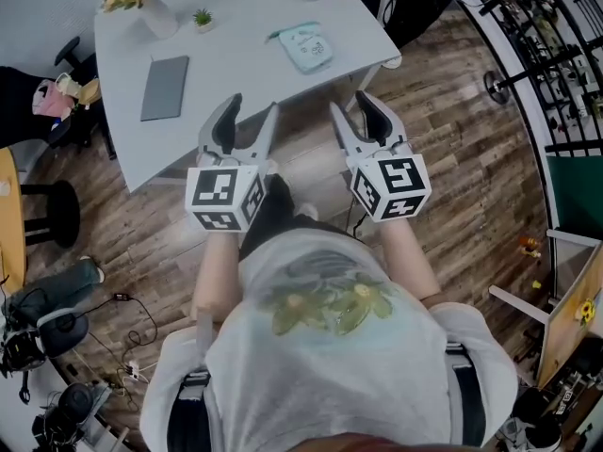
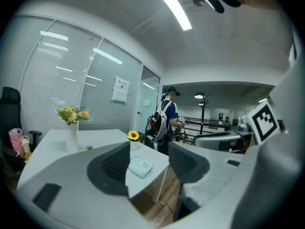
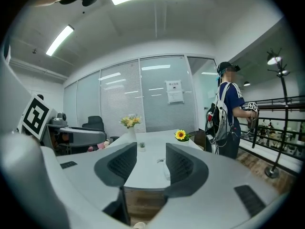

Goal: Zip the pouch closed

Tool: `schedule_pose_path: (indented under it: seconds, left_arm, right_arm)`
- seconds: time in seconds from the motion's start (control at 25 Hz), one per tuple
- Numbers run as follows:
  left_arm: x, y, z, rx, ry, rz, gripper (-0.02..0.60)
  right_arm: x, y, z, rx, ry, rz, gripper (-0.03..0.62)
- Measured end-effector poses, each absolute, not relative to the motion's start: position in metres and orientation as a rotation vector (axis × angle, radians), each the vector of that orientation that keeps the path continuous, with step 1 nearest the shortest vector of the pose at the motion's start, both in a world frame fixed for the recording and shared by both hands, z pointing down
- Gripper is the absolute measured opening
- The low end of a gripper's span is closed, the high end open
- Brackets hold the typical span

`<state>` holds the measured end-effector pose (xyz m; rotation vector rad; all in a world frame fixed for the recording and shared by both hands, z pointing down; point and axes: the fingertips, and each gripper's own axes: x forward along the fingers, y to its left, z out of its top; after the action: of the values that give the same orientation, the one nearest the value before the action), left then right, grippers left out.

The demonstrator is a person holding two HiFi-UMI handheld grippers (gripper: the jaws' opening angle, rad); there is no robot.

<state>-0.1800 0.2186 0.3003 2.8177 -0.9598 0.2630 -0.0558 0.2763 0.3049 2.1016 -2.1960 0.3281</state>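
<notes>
Two bent forearms hold the grey left gripper [image 1: 252, 111] and right gripper [image 1: 349, 107] side by side, near level, jaws wide apart, empty. Pale mint fabric pouch [image 1: 307, 45] lies on the white table [image 1: 236, 69], well ahead of both.

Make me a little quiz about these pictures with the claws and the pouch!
1. True or false: the left claw is holding the pouch.
2. In the head view, what lies on the table left of the pouch? A) a grey flat pad B) a red cup C) a banana
3. Fill in: the right claw is ____ and empty.
Key: 1 false; 2 A; 3 open.
</notes>
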Motion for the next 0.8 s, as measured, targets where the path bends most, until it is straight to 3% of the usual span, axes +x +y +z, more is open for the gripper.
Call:
schedule_pose_path:
  seconds: [0.16,0.8]
  left_arm:
    - [-0.178,0.200,0.307,2.815,-0.975,0.310,0.253]
    - [-0.157,0.110,0.361,2.757,-0.865,0.545,0.256]
  right_arm:
    - [-0.043,0.264,0.313,2.104,-2.168,0.362,0.213]
    - [-0.014,0.190,0.355,1.973,-2.129,0.521,0.215]
